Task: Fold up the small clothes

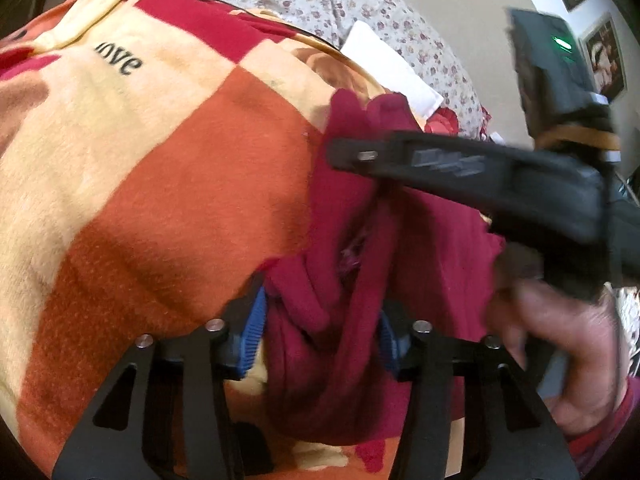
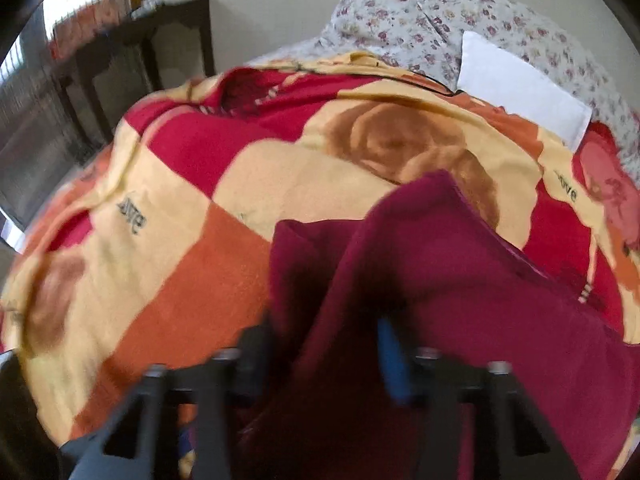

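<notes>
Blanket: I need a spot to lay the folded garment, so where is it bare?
Bare blanket lies left of the maroon garment, out to the "love" print. It is crowded at the garment, where both grippers work, and behind it by the white pillow.

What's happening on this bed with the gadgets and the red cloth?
A person is folding a small maroon garment on a checked blanket using two hand-held grippers. The left gripper has bunched cloth between its blue pads. The right gripper also sits in the cloth. The garment is crumpled, not yet folded. Floral pillows lie behind.
</notes>
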{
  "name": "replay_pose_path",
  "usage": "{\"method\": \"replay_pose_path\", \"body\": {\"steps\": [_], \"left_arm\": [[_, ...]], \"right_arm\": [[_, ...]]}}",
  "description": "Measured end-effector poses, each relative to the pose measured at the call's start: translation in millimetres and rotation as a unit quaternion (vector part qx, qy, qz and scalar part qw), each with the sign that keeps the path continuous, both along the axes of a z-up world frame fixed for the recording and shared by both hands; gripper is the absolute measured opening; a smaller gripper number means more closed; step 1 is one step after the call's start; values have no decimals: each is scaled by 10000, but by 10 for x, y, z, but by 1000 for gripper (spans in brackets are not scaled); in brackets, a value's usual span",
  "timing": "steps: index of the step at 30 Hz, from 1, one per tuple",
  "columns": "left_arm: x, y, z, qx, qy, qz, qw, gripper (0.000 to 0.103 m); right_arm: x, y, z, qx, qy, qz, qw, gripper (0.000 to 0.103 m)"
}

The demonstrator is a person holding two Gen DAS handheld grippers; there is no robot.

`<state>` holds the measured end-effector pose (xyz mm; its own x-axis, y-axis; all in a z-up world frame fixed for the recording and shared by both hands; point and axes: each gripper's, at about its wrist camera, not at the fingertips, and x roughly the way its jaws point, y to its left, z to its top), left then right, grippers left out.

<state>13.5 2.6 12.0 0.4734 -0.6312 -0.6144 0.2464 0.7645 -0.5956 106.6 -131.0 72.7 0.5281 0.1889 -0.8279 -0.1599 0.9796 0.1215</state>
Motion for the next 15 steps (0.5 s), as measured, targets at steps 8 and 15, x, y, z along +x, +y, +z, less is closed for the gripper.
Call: {"method": "replay_pose_path", "body": {"steps": [8,15], "left_arm": [[-243,-328,389,231,-111,-342,9991,32],[-748,-1039,1059,167,-865,-1102,9900,28]], "right_arm": [[-478,-668,474,1321,-475,-36,9901,15],[-1037,-1440,965,1563,-1306,-317,9785,15]]}}
